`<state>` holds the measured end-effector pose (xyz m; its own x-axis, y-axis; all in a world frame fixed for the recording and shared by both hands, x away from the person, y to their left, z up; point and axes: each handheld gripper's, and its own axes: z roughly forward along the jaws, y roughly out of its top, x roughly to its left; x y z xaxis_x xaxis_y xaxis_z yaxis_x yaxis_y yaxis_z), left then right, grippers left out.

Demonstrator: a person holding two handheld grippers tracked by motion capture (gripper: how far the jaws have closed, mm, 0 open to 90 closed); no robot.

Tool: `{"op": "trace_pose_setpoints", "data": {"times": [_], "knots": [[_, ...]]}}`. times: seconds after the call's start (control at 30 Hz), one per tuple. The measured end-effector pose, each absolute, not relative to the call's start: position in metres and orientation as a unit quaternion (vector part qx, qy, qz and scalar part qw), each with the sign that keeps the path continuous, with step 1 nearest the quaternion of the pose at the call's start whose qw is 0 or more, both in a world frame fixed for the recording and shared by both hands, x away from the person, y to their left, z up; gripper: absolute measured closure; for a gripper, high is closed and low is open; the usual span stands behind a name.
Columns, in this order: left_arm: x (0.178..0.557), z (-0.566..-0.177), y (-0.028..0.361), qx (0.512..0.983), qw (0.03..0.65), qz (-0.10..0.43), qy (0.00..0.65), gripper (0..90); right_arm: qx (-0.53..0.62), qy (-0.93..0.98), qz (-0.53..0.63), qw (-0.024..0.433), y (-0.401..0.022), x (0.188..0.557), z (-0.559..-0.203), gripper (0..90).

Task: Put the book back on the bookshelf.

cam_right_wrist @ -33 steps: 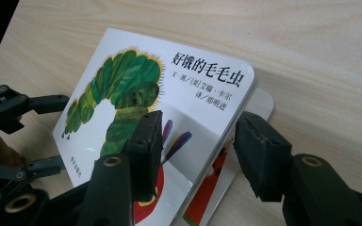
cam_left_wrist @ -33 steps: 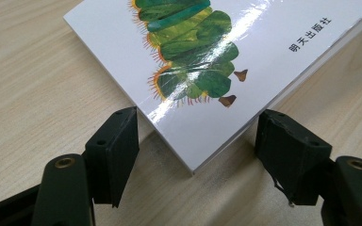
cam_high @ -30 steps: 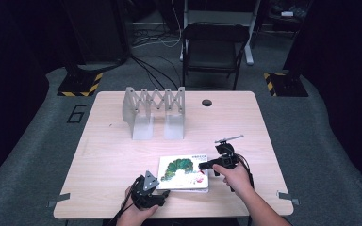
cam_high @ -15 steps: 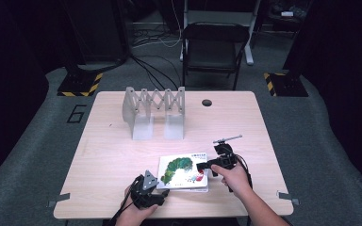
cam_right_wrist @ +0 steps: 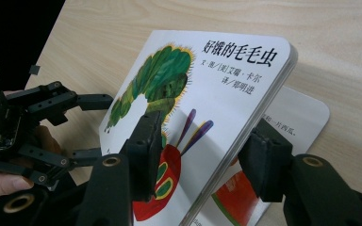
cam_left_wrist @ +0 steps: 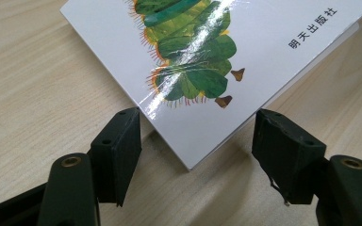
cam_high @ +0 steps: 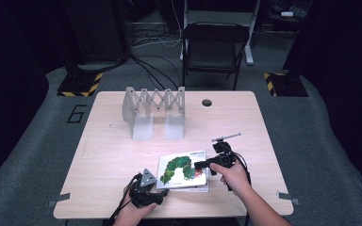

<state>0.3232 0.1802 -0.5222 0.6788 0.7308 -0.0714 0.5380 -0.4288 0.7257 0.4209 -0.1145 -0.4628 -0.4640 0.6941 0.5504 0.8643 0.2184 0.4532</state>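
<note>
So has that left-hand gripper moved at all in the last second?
No. The left gripper stays by the book's near corner, equally close to the table's front edge.

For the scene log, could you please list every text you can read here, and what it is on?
"好饿的毛毛虫": book cover, title.
"文·图/[美]艾瑞·卡尔" and "译/郑明进": cover, beneath the title; small, read uncertainly.
"明天出版社": cover, near a corner.
"6": floor mat.
Page under the lifted cover: print too small to read.
</note>
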Motion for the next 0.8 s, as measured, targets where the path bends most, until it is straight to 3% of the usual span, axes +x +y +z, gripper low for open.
{"op": "trace_pose_setpoints", "data": {"times": [0.8], "knots": [[0.324, -0.519, 0.184, 0.830, 0.388, 0.122, 0.383, 34.9, -0.479, -0.788, -0.375, 0.098, -0.100, 0.423, -0.443, 55.2]]}}
